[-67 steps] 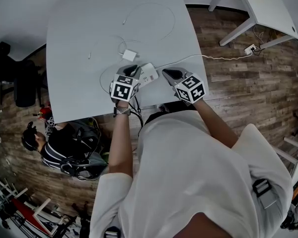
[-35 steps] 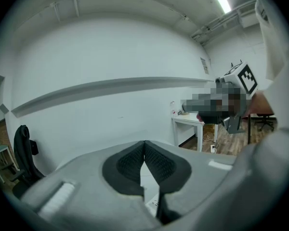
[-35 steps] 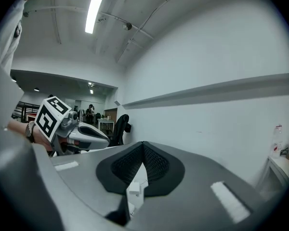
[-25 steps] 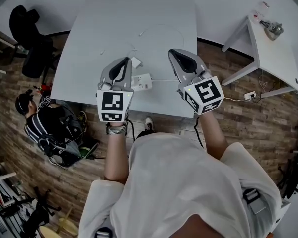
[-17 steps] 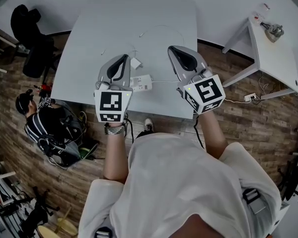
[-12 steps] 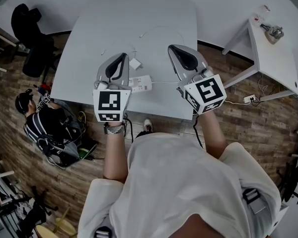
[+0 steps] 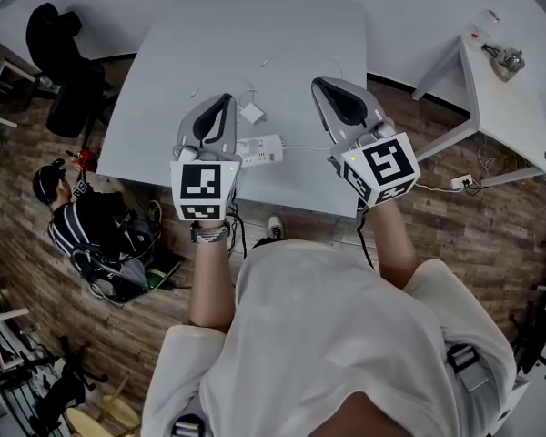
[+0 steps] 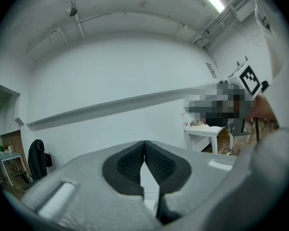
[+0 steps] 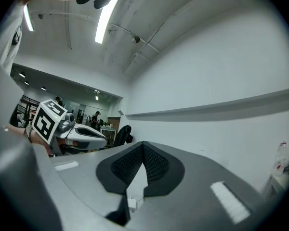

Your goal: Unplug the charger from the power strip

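In the head view a white power strip point(image 7: 260, 148) lies near the front edge of the white table point(image 7: 164, 71). A small white charger point(image 7: 252, 113) lies just beyond the strip, apart from it, with its thin cable point(image 7: 300, 53) looping over the far side. My left gripper point(image 7: 226, 99) hovers above the strip's left end. Its jaws are shut with nothing between them point(image 8: 144, 144). My right gripper point(image 7: 325, 86) hovers to the right of the strip, also shut and empty point(image 9: 143, 145). Both point level at the wall, well above the tabletop.
The strip's cord runs right off the table to a floor socket point(image 7: 461, 182). A second white table point(image 7: 500, 80) stands at the right. A person point(image 7: 77, 221) sits on the wooden floor at the left, near bags and a black chair point(image 7: 68, 71).
Since the earliest frame both grippers have risen from the tabletop beside the strip to well above it. Over the last second they have barely moved. Strip and charger lie as before.
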A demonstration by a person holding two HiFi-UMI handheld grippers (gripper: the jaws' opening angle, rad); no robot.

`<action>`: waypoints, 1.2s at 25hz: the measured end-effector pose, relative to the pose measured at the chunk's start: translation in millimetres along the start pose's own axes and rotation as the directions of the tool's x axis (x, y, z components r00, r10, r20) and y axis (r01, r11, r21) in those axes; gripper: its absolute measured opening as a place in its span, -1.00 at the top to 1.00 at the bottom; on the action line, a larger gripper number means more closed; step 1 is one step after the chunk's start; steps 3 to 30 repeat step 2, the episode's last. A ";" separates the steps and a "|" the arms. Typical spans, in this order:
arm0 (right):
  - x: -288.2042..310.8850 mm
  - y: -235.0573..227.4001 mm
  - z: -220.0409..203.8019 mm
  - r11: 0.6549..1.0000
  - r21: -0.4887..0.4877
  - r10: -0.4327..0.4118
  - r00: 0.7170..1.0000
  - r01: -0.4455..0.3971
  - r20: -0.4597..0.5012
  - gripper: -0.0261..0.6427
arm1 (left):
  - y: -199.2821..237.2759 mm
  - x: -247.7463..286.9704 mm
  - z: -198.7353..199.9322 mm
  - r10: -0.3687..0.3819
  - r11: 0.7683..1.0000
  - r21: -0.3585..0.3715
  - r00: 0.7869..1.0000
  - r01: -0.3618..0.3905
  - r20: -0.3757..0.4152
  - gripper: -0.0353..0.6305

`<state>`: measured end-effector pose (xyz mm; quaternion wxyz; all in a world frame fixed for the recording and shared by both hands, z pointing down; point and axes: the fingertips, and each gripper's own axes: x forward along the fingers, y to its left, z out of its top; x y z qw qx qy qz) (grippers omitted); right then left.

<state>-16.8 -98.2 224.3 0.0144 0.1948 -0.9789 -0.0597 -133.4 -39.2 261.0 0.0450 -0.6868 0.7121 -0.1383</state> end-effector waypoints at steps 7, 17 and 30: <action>-2.2 1.3 0.2 1.000 0.000 0.002 1.000 -0.002 -0.002 0.92 | -2.0 -2.7 0.8 -0.003 1.000 0.000 1.000 0.003 0.000 0.88; -2.2 1.3 0.2 1.000 0.000 0.002 1.000 -0.002 -0.002 0.92 | -2.0 -2.7 0.8 -0.003 1.000 0.000 1.000 0.003 0.000 0.88; -2.2 1.3 0.2 1.000 0.000 0.002 1.000 -0.002 -0.002 0.92 | -2.0 -2.7 0.8 -0.003 1.000 0.000 1.000 0.003 0.000 0.88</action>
